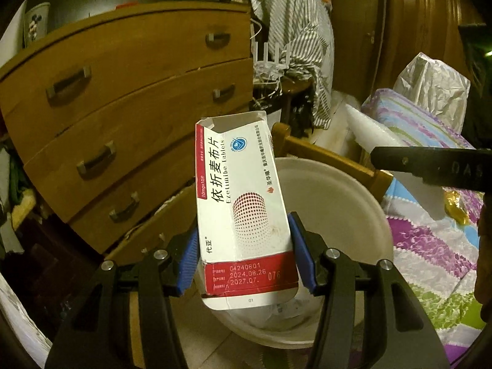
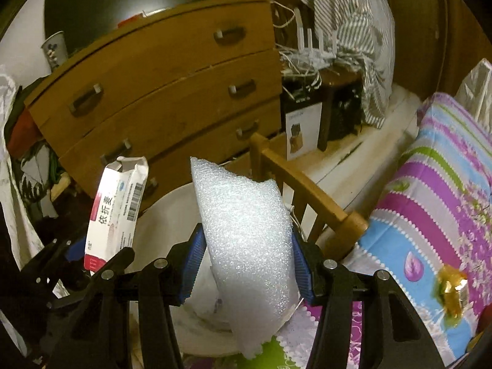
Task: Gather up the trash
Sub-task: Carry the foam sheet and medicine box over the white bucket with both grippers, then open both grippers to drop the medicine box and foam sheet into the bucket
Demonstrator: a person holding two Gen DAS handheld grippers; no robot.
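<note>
- The left gripper [image 1: 244, 243] is clamped on a white and red medicine box [image 1: 243, 203]; its blue pads [image 1: 299, 246] press the box's two long sides near the red end
- The box stands tilted, torn open end up, over the white bucket [image 1: 353, 203] on the floor beneath it
- In the right wrist view the same medicine box [image 2: 115, 206] shows at the left, barcode side visible, with the left gripper [image 2: 77, 255] around its lower part
- The right gripper [image 2: 246, 255] holds a piece of white foam sheet [image 2: 246, 230] between its blue pads [image 2: 192, 258]; the foam rises to a point above the fingers and hangs down below them
- The foam sits over the rim of the bucket [image 2: 166, 203], beside the bed's flowered, striped quilt [image 2: 430, 200]
- A crumpled gold wrapper [image 2: 452, 292] lies on the quilt, well apart from both grippers
- Behind the bucket stands a wooden chest of drawers [image 1: 129, 107], and a wooden chair [image 2: 304, 190] is just beside the bucket
</note>
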